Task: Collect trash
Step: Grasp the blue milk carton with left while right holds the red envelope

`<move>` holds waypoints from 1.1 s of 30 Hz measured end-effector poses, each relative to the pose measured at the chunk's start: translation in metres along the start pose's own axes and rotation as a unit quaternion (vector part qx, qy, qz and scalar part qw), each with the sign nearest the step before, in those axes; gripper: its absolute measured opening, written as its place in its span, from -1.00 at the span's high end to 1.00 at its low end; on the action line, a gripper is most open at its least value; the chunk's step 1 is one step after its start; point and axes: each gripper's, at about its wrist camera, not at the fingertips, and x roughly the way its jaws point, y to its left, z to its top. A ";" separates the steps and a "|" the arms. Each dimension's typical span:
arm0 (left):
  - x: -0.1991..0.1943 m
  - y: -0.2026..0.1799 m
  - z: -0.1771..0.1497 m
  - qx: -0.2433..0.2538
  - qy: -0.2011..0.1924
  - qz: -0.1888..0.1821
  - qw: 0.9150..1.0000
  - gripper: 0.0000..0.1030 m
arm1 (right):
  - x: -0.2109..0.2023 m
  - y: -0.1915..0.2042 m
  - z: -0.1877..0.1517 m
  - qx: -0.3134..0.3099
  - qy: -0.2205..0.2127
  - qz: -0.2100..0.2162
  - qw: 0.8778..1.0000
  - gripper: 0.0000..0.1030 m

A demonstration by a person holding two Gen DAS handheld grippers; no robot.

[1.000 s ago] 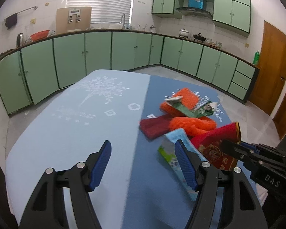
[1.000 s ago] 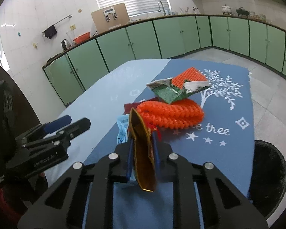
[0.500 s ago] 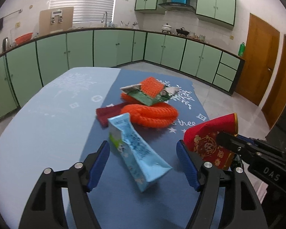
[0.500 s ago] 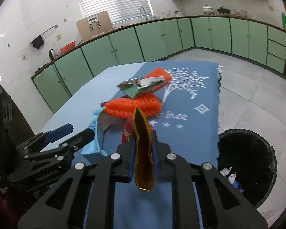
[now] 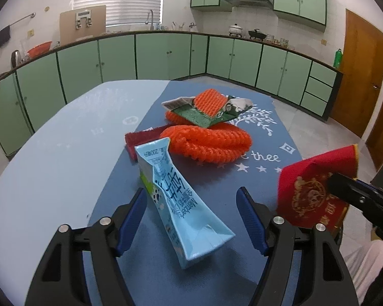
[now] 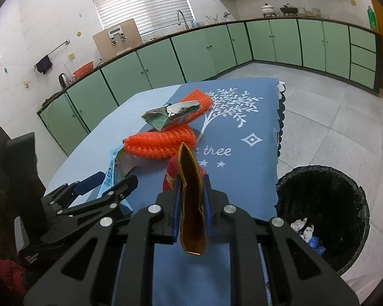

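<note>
A: Left claw?
B: Spread wide, nothing pinched. A light blue carton, crushed flat, lies on the surface between its blue pads; the pads don't touch it.

A: Right claw?
B: Pressed together, pinching a red packet with gold inside. The packet stands up edge-on between the fingers. In the left wrist view the same packet shows its red printed face at the right, off the near corner of the cloth.

A: Rest of the trash?
B: In a pile mid-surface on the dark blue cloth with a white tree print. An orange foam net roll sits just behind the carton, and a dark red flat piece is beside the roll, partly under it. Farther back, a green and silver torn carton lies on a second orange net.

A: Bin?
B: A black-lined trash bin stands on the floor, right of the surface edge and lower right of the right claw. It's open, with some white and blue scraps inside.

A: Claws near each other?
B: Side by side, apart, not touching.
</note>
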 end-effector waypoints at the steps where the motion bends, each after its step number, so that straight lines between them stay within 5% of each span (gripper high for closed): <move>1: 0.002 0.001 0.000 -0.001 0.003 0.002 1.000 -0.37 | 0.001 0.000 0.000 0.001 0.001 0.000 1.000 0.72; 9: 0.002 0.015 -0.002 -0.022 0.021 -0.020 0.999 0.31 | 0.000 0.003 0.000 -0.005 -0.001 -0.007 1.000 0.72; 21: -0.051 0.037 0.009 -0.035 -0.011 -0.033 0.999 0.34 | -0.022 0.010 0.007 -0.016 -0.027 -0.015 0.999 0.72; 33: -0.058 -0.016 0.029 0.009 -0.023 -0.097 0.995 0.34 | -0.057 -0.018 0.018 -0.006 -0.058 -0.050 0.997 0.72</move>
